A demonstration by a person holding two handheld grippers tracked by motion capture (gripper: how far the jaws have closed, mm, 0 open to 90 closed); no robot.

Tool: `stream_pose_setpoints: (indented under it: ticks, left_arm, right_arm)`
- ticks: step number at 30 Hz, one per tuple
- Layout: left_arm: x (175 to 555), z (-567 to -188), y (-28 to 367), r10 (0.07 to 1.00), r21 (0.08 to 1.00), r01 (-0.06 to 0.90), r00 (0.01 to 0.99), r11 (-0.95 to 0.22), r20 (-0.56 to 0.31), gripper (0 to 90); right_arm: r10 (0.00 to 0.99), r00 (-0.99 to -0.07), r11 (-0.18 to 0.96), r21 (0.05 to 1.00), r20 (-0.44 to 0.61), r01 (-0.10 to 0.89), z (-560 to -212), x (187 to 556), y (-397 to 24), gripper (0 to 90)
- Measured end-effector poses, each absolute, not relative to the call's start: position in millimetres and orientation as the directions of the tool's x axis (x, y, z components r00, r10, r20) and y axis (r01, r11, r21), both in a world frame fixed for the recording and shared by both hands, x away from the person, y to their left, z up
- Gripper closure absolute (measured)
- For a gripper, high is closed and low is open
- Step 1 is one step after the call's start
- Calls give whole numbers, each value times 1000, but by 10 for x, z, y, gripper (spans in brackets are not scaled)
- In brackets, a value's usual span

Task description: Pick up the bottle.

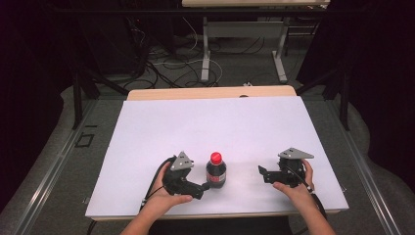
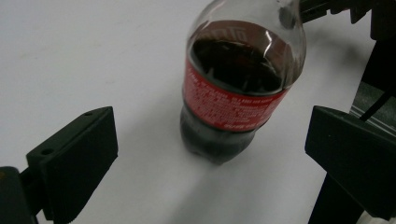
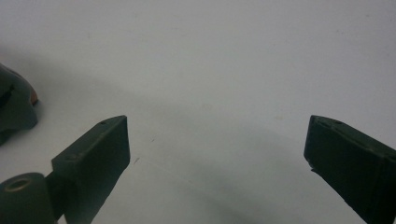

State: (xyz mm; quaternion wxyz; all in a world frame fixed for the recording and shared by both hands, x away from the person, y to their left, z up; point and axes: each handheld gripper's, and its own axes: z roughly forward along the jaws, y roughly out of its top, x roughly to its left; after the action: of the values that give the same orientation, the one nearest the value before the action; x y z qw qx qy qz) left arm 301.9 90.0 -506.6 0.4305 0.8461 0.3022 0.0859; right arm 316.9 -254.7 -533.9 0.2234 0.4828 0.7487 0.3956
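Approaching grasp: left gripper (image 1: 205, 187) jaws spread wide, pads clear of bottle (image 2: 240, 84), which stands upright just ahead, between jaw lines, on white table cover (image 1: 161, 132). Red cap (image 1: 216, 157) on, dark drink inside, red label around middle. Right gripper (image 1: 261, 172) well off to bottle's far side, jaws likewise apart, nothing between them. Judged progress: reach nearly complete; closing on bottle body and any lift or cap work not yet done.
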Motion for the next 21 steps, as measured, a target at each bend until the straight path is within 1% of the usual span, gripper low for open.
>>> stream_pose_setpoints:
  ticks: [1,4,5,6,9,10,13,15,18,19,21]
  left_arm:
    - [3032,-5076,875,579,774,435,808,-459,-111,29]
    - [3063,-5139,793,579,781,439,806,-444,-125,44]
    - [3062,-5155,769,578,778,456,802,-432,-149,45]
    - [3081,-5168,752,572,786,440,809,-435,-137,47]
    - [3110,-5189,667,570,782,448,808,-434,-147,59]
    - [3128,-5191,645,557,779,440,818,-448,-142,67]
    - [3122,-5221,557,561,783,428,818,-451,-124,121]
    - [3113,-5239,516,578,788,410,812,-459,-86,179]
    - [3113,-5265,489,576,792,398,814,-464,-72,202]
    - [3110,-5265,493,579,792,390,813,-470,-57,215]
    - [3105,-5267,508,582,791,395,811,-467,-61,255]
  right_arm:
    - [899,-436,225,808,44,544,-5340,3170,-2548,63]
    - [898,-439,230,808,39,542,-5344,3171,-2552,63]
    - [898,-436,223,808,47,546,-5348,3170,-2545,63]
    - [898,-438,224,806,48,547,-5348,3170,-2546,63]
    - [897,-440,226,806,47,548,-5352,3174,-2546,64]
    - [895,-443,232,807,41,543,-5355,3177,-2549,64]
    - [897,-439,223,806,50,548,-5352,3170,-2545,64]
    - [896,-442,227,810,44,541,-5349,3171,-2556,64]
    - [893,-448,226,813,48,537,-5349,3164,-2550,64]
    - [892,-449,227,812,48,538,-5350,3163,-2547,64]
    - [891,-452,230,812,47,537,-5354,3166,-2544,64]
